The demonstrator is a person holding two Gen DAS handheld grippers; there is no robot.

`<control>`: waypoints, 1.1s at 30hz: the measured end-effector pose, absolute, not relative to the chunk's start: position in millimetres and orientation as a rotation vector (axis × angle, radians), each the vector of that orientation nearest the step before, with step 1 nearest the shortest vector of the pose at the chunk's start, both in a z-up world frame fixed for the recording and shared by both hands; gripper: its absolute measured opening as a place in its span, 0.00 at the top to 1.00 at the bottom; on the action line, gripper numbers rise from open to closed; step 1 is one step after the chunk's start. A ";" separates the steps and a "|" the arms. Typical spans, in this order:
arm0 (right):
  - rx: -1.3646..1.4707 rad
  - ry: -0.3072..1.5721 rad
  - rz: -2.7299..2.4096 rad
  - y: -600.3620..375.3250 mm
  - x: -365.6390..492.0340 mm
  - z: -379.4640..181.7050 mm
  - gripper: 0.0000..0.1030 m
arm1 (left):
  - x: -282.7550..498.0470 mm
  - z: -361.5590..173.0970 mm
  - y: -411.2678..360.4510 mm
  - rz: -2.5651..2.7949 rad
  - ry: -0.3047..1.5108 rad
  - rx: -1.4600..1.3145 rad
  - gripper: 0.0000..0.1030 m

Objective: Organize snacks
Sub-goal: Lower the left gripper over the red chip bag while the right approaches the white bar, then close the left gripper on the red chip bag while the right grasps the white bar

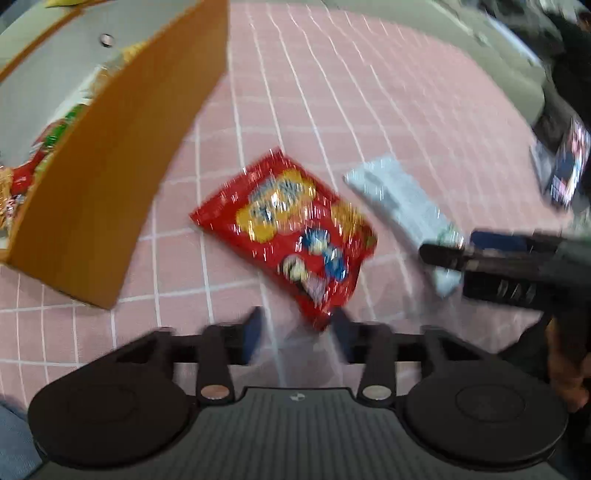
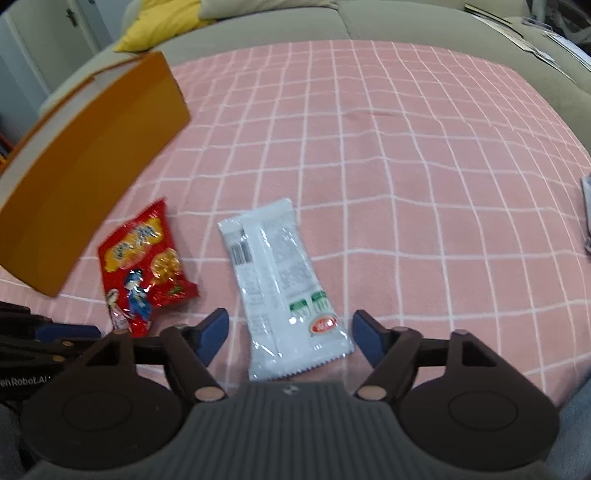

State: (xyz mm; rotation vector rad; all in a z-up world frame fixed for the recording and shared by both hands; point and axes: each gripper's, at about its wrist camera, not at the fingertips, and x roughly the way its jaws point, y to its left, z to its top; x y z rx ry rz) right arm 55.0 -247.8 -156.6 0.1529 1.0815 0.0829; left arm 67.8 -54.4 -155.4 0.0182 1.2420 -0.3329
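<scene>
Right wrist: "enRobot.AI" legible on left claw point(image 2: 70, 332); snack print unreadable.

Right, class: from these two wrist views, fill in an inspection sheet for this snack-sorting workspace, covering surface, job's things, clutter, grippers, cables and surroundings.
Surface: pink checked cloth, flat, with light creases.
Job's things: red snack packet and white snack packet lie flat, side by side and apart; orange box stands to their left, with colourful packets already inside, seen in the left wrist view.
Clutter: papers on the far right.
Grippers: left gripper open, near the red packet's lower corner; right gripper open, straddling the white packet's lower end.
Cables: nothing seen.
Surroundings: beige sofa behind, with a yellow cushion.
</scene>
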 end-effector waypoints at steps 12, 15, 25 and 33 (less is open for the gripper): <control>-0.001 0.990 0.186 -234.8 75.5 -169.2 0.29 | 107.8 -157.8 -63.7 -0.077 1.213 -0.292 0.16; 0.009 0.986 0.187 -236.1 78.3 -173.6 0.29 | 116.1 -162.8 -69.3 -0.030 1.223 -0.294 0.13; 0.029 0.991 0.204 -236.8 84.3 -182.1 0.30 | 131.3 -177.2 -86.0 0.054 1.262 -0.151 0.09; -0.089 0.992 0.212 -224.6 84.4 -186.0 0.42 | 129.1 -179.9 -80.0 0.030 1.297 -0.189 0.15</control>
